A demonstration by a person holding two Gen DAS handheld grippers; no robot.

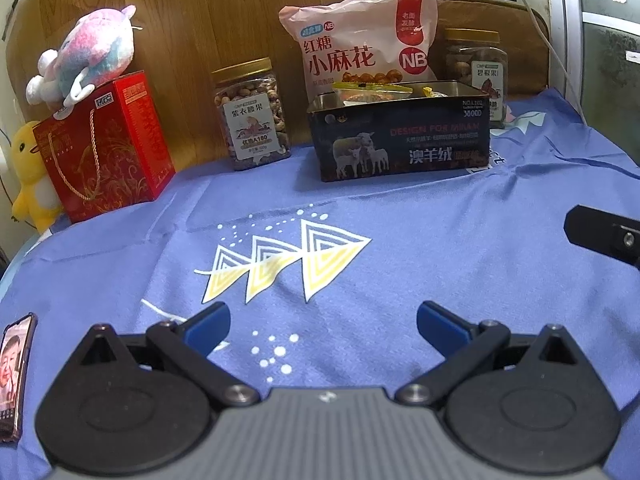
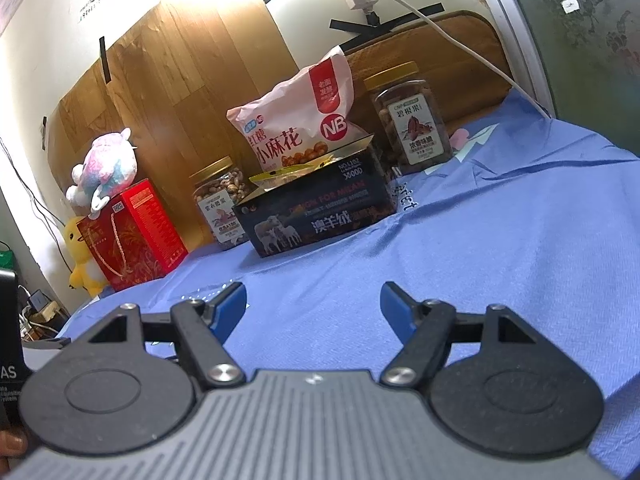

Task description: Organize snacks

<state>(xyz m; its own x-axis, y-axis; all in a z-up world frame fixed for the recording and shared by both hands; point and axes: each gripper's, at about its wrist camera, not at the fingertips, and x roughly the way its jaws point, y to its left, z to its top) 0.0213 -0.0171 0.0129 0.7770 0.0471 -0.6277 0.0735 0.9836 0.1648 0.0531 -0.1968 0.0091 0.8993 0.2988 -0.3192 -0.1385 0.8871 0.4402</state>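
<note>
A dark open tin box [image 1: 400,136] with sheep on its side stands at the back of the blue cloth, small snack packets inside it. It also shows in the right wrist view [image 2: 316,212]. Behind it leans a pink snack bag [image 1: 360,40] [image 2: 296,120]. A nut jar [image 1: 252,114] [image 2: 220,200] stands to its left and another jar [image 1: 478,68] [image 2: 412,116] to its right. My left gripper [image 1: 323,326] is open and empty, low over the cloth. My right gripper [image 2: 313,308] is open and empty; part of it [image 1: 604,236] shows at the left view's right edge.
A red gift box [image 1: 104,148] [image 2: 132,232] with a plush toy [image 1: 88,56] on top stands at the back left, a yellow duck toy [image 1: 30,172] beside it. A phone [image 1: 14,376] lies at the cloth's left edge. A wooden board [image 1: 200,20] backs the table.
</note>
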